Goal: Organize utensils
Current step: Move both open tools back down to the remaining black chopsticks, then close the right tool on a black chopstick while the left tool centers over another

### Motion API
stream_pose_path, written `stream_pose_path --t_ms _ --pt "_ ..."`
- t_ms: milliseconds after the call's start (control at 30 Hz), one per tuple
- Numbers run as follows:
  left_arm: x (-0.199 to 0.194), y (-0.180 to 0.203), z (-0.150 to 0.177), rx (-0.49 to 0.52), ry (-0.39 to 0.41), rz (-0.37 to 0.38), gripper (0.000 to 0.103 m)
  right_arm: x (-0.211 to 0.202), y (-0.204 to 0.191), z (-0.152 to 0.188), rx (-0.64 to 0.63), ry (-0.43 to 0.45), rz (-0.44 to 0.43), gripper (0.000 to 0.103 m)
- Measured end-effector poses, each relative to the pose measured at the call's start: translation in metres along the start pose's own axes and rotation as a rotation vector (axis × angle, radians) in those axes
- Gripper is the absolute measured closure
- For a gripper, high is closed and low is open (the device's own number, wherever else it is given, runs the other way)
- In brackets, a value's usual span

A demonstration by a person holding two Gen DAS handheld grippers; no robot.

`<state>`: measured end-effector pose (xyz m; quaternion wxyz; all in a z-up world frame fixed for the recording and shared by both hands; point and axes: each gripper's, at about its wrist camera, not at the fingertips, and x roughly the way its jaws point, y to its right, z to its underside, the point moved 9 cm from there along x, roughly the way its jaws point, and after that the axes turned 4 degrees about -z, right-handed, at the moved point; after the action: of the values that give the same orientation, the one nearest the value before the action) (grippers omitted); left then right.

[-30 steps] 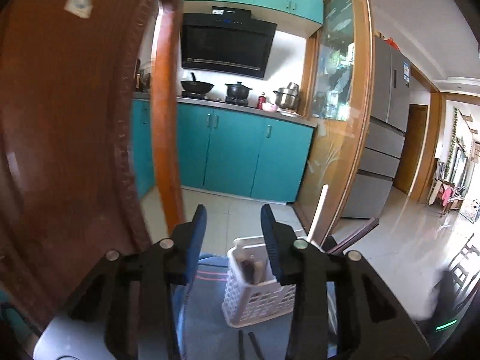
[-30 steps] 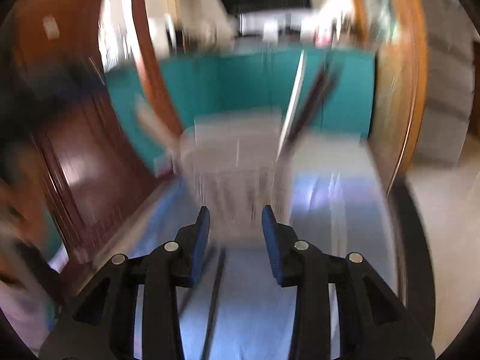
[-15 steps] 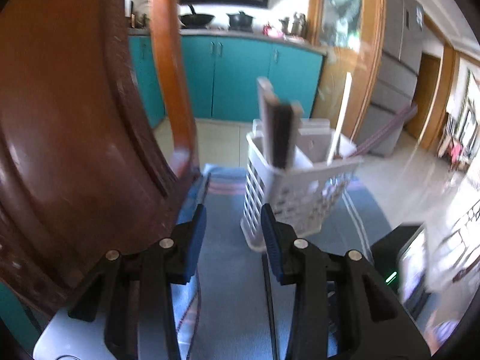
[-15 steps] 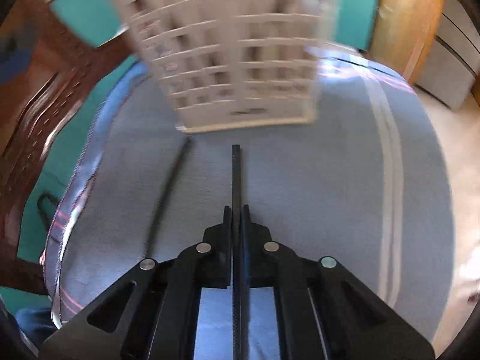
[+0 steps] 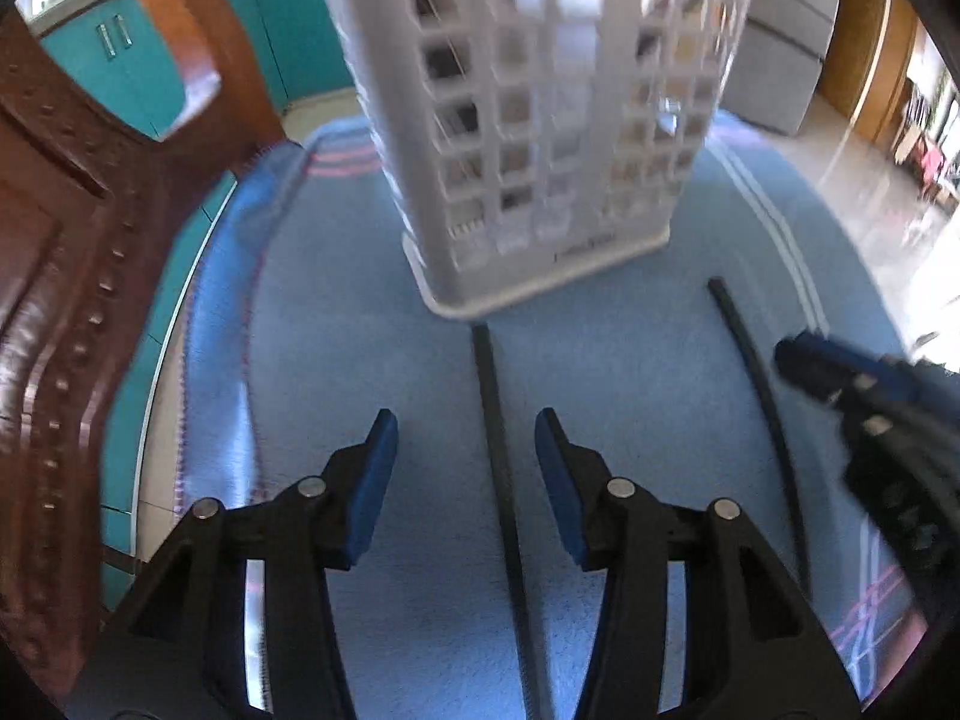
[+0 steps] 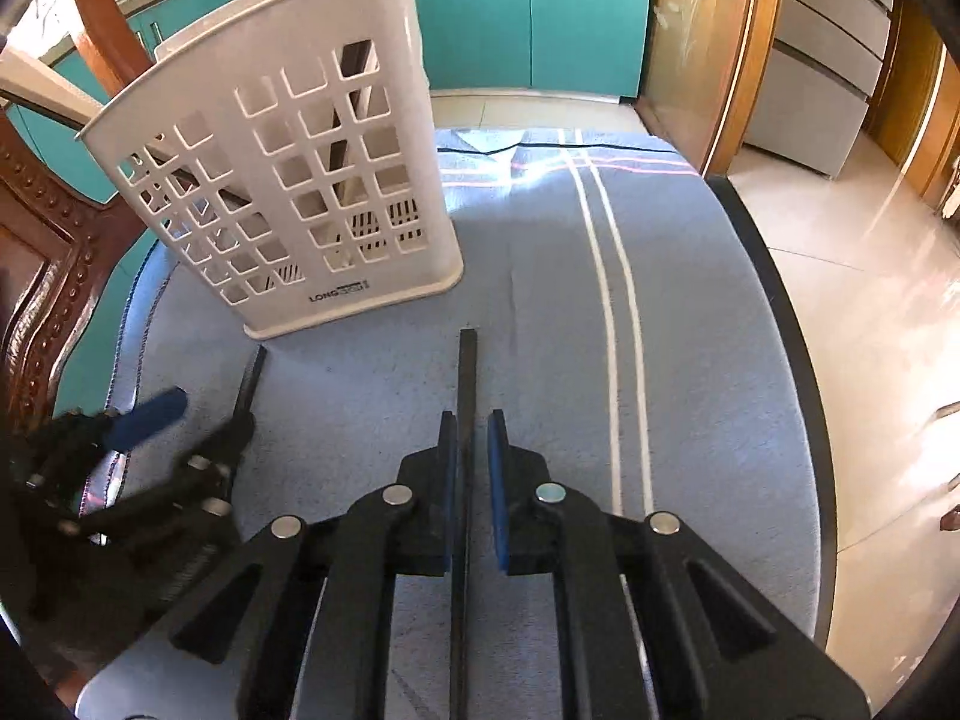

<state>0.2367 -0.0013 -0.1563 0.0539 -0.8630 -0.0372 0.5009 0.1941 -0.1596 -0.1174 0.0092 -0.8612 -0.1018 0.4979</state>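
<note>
Right wrist view showed, at the bottom of the frame, the right gripper (image 6: 471, 420) with its blue-padded fingers (image 6: 497, 480) drawn nearly together around a thin black chopstick (image 6: 467, 366) that lay flat on the blue towel-like cloth (image 6: 690, 360); a sliver of gap remained beside the stick, so a firm grasp could not be confirmed. At lower left the left gripper (image 6: 180, 420) appeared blurred beside a second black chopstick (image 6: 252, 372). Beyond both sticks, in the upper left, stood a white perforated plastic utensil basket (image 6: 288, 192), upright on the cloth with dark utensils inside, and teal cabinets (image 6: 540, 12) behind it. Left wrist view showed the left gripper (image 5: 465, 438) spread wide and released, hovering over the second chopstick (image 5: 498, 450) between its fingers (image 5: 372, 480); the other chopstick (image 5: 756, 384) lay to the right, the right gripper (image 5: 798, 354) at it, and the basket (image 5: 540, 120) was blurred at upper centre.
</note>
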Motion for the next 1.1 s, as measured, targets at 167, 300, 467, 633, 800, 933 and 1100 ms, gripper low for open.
stream_pose_path --t_ms 167,300,467,633,800,933,1100 --pt "0.002 0.005 0.001 -0.003 0.004 0.032 0.088 -0.004 0.008 0.004 0.009 0.000 -0.007 0.090" --pt "0.003 0.004 0.001 -0.013 -0.005 0.039 0.093 -0.005 0.006 0.008 0.004 -0.001 -0.015 0.083" --pt "0.004 -0.006 0.003 -0.039 0.001 0.010 0.083 0.006 0.002 0.009 -0.021 -0.020 -0.011 0.078" --pt "0.008 -0.010 -0.001 -0.043 0.011 -0.013 0.079 0.023 -0.002 0.014 -0.045 -0.061 -0.007 0.078" --pt "0.005 -0.010 0.001 -0.035 0.020 -0.047 0.071 0.027 -0.007 0.015 -0.078 -0.059 0.017 0.078" --pt "-0.001 -0.007 0.006 -0.005 0.031 -0.066 0.071 0.029 -0.010 0.013 -0.113 -0.039 0.042 0.075" --pt "0.000 -0.010 0.006 -0.021 0.024 -0.065 0.061 0.029 -0.012 0.012 -0.116 -0.025 0.042 0.074"
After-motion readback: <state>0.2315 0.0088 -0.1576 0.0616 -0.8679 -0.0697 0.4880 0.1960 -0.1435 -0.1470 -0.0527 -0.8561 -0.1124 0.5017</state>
